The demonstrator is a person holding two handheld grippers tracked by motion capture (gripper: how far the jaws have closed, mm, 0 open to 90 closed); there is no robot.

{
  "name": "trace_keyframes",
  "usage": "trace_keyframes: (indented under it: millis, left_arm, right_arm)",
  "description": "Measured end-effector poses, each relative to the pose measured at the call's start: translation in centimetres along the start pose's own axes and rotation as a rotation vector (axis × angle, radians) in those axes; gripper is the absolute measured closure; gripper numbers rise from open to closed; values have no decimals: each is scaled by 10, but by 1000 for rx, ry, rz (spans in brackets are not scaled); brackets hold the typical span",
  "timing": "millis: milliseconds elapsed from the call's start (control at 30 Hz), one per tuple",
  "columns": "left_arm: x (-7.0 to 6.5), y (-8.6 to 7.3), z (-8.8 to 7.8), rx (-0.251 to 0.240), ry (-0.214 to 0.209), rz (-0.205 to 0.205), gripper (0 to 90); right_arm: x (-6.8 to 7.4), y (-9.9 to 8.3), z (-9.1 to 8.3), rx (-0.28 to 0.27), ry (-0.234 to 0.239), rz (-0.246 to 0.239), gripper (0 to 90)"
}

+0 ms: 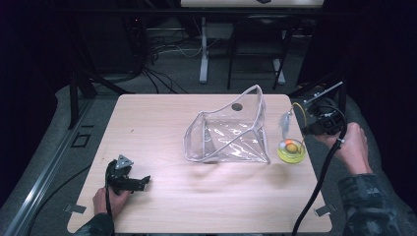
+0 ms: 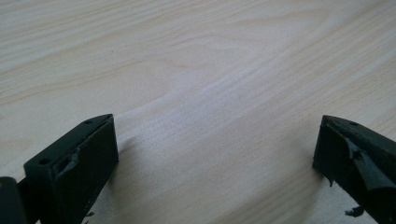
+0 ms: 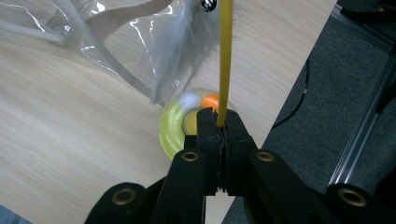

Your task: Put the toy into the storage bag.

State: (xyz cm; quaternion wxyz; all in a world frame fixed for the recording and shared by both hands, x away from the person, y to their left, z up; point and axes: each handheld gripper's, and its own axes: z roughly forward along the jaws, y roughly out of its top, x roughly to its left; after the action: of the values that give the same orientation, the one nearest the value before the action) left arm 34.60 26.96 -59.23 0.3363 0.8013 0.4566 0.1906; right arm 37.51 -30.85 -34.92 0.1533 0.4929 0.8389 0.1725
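Done: right gripper (image 3: 219, 123) clamps the toy's yellow wand (image 3: 226, 56), toy (image 1: 291, 149) just beside clear bag (image 1: 231, 130).
Left: into bag.
Left gripper (image 1: 140, 183): released, idle.

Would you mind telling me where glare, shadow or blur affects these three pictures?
High view: dark surroundings, glare on the clear bag. Left gripper view: soft shadows by each of the fingers on the table. Right gripper view: the feather looks blurred, and the bag shows bright highlights beside the yellow wand.
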Motion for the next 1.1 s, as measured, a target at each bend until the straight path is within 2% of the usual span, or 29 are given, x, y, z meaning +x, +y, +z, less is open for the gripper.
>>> trace_keyframes:
  millis: [200, 300, 467, 667, 900, 1100]
  left_arm:
    - [1, 2, 2, -2, 1, -1, 0]
    - [1, 2, 3, -1, -1, -1, 0]
    - [2, 3, 3, 1, -5, 4, 0]
    - [2, 3, 3, -2, -9, 7, 0]
    - [2, 3, 3, -2, -9, 5, 0]
    - [3, 3, 3, 0, -9, 9, 0]
  right_arm:
    - [4, 8, 5, 39, 11, -18, 882]
    - [7, 12, 7, 64, 0, -37, 882]
    - [8, 20, 5, 74, -6, -45, 882]
    - [3, 30, 3, 77, -6, -25, 882]
    - [1, 40, 0, 83, -17, -28, 882]
    - [-2, 48, -6, 77, -5, -12, 881]
